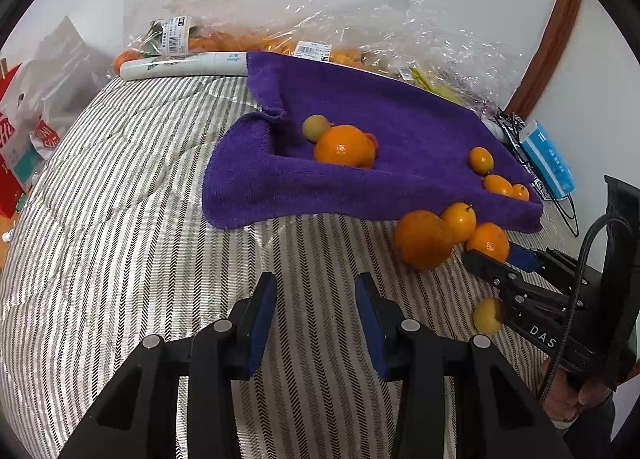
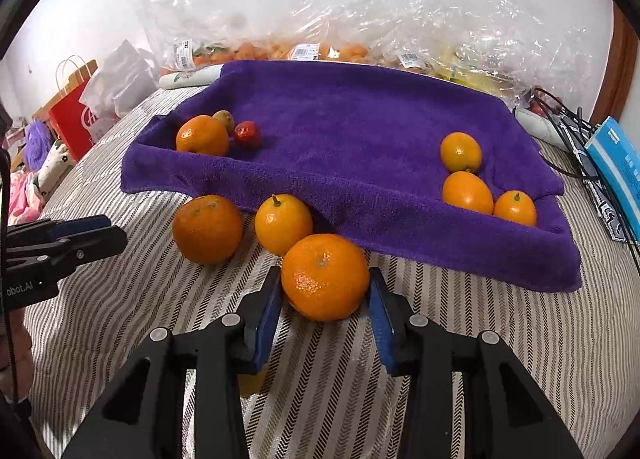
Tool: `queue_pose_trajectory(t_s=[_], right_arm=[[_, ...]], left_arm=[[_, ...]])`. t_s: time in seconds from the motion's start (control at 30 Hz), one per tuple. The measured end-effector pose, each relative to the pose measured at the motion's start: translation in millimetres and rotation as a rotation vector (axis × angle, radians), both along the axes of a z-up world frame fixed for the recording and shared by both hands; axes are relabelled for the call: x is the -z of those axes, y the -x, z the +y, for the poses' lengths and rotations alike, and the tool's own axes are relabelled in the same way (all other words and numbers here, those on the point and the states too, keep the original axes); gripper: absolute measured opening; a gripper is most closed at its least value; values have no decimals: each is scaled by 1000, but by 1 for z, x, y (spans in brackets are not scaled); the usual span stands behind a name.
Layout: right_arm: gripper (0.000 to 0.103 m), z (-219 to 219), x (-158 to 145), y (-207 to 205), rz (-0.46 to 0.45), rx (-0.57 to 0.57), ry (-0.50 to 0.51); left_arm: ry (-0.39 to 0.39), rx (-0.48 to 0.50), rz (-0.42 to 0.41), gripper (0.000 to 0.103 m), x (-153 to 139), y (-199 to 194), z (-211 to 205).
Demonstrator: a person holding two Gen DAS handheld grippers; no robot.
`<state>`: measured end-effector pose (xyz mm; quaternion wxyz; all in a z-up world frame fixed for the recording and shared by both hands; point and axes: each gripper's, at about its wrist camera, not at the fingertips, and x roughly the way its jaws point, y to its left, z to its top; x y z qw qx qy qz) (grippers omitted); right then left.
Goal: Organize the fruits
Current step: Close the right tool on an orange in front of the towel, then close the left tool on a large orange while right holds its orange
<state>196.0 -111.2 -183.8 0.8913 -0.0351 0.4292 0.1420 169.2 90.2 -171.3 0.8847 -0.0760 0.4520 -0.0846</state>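
- Purple towel (image 2: 340, 131) spread over a striped quilted cover (image 2: 460, 339), front edge rumpled and raised.
- On the towel's far left corner: one orange (image 2: 202, 135), touching a small greenish fruit (image 2: 223, 119) behind it and a small red fruit (image 2: 247, 133) beside it.
- On the towel's right side: three small oval citrus (image 2: 467, 193) bunched close together.
- Just in front of the towel, on the cover: a round orange (image 2: 207, 229) and a smaller stemmed citrus (image 2: 283, 223) against the towel's edge.
- Right gripper (image 2: 325, 287) clamped on a third orange, the near orange (image 2: 325, 259), blue pads against both its sides, fruit low on the cover just in front of the towel.
- Left gripper (image 1: 316, 291) apart, nothing between the pads, pointing down at bare cover, in front of the towel's left half.
- Small yellow fruit (image 1: 487, 315) on the cover beside the right gripper, further from the towel than the rest.
- Behind the towel: clear plastic bags (image 2: 360, 11) of produce with barcode labels.
- Right of the towel: a blue tissue pack (image 2: 616, 163) and dark cables (image 2: 568, 127).
- Left of the towel: a red paper bag (image 2: 72, 119).
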Motion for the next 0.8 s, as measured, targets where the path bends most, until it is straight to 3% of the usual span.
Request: queue_pose_trajectory(t_s=[0.47,0.8], right_arm=[[41,-17,-11,15,-9,-3,-49],[41,-44,-18,22,-33,32,-48]], left_arm=[[17,57,-40,39,-6,-2,-16],[-6,128,-42,48,-4,-5,-41]])
